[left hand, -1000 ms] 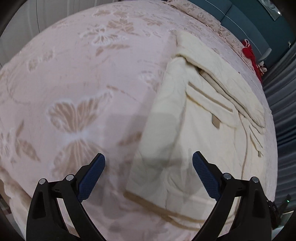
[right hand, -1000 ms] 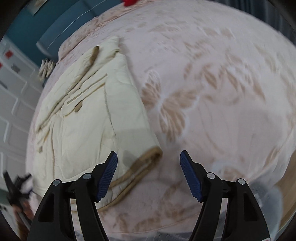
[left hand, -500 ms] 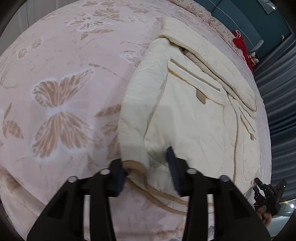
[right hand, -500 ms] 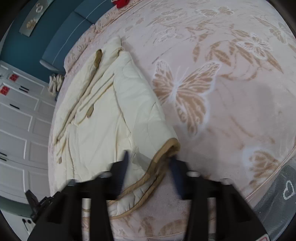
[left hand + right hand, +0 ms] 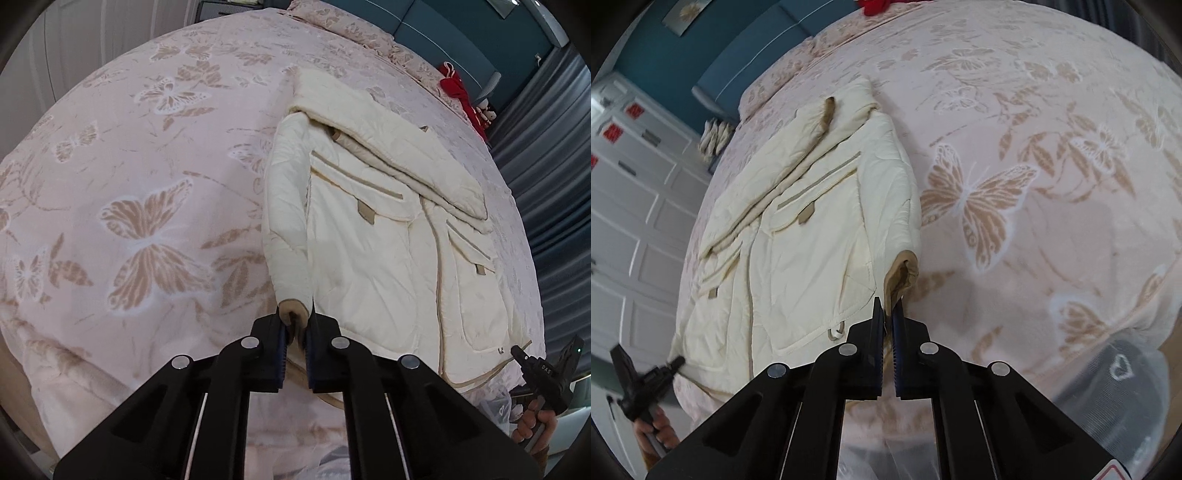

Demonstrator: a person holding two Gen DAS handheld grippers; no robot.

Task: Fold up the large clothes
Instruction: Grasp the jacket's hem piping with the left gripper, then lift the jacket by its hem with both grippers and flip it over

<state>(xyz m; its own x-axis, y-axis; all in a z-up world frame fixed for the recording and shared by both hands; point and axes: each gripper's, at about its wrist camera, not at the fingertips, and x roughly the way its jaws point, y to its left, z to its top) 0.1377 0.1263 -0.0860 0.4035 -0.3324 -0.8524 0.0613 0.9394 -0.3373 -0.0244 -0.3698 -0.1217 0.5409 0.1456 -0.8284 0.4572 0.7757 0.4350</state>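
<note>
On my left, the left gripper (image 5: 295, 334) has just closed on the tan cuff (image 5: 293, 314) of the cream jacket (image 5: 373, 236), which lies flat on the butterfly-print bed (image 5: 147, 192). On my right, the right gripper (image 5: 887, 325) has likewise just clamped the jacket's other tan cuff (image 5: 900, 275) — both sleeves pinched, the body between them.

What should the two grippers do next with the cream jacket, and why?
Probably lift both corners and carry them toward the collar. The left gripper and right gripper have just closed on the cream jacket's tan-trimmed hem corners, while its body lies flat on the butterfly blanket.
</note>
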